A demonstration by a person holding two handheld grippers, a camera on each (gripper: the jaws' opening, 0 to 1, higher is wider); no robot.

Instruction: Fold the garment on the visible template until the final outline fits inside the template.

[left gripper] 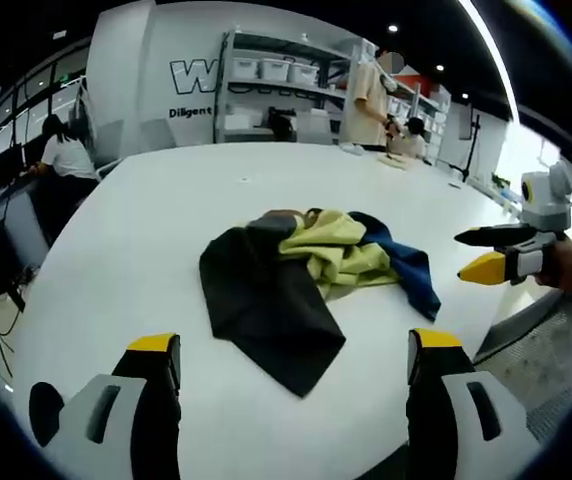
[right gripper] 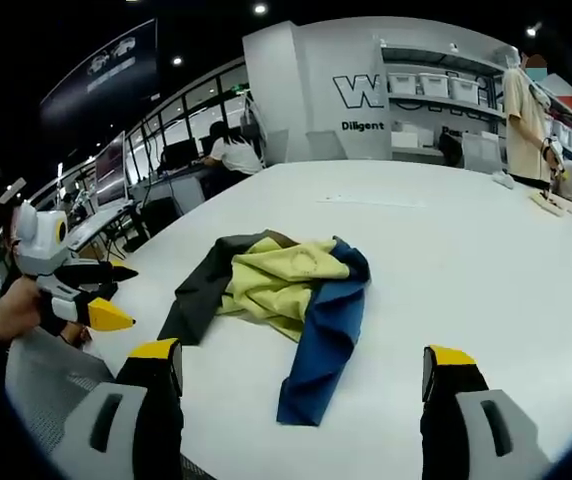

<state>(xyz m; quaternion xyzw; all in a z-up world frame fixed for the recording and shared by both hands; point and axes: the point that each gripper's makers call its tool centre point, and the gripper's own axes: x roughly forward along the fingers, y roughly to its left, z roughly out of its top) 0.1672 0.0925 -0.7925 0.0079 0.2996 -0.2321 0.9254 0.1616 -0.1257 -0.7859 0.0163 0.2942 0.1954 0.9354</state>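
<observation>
Both grippers hover over a broad white table with nothing in their grasp. From the left gripper view, the left gripper has its two yellow-tipped jaws spread wide, well short of the garment; from the right gripper view, the right gripper likewise stands wide open, its jaws apart on either side of the cloth's near end without touching it. The garment lies crumpled near the middle of the table, a loose heap of three colours: a black section spread toward one side, a pale yellow part bunched on top in the centre, and a blue section trailing off the other side. In the left gripper view the right gripper comes in from the right edge, held in a hand, its jaws pointing at the blue part and a little apart. In the right gripper view the left gripper comes in from the left, also hand-held, near the black part. At the back of the room a metal shelving unit carries pale storage bins; what is inside them cannot be told. Several people stand or sit around the far edges of the table.
</observation>
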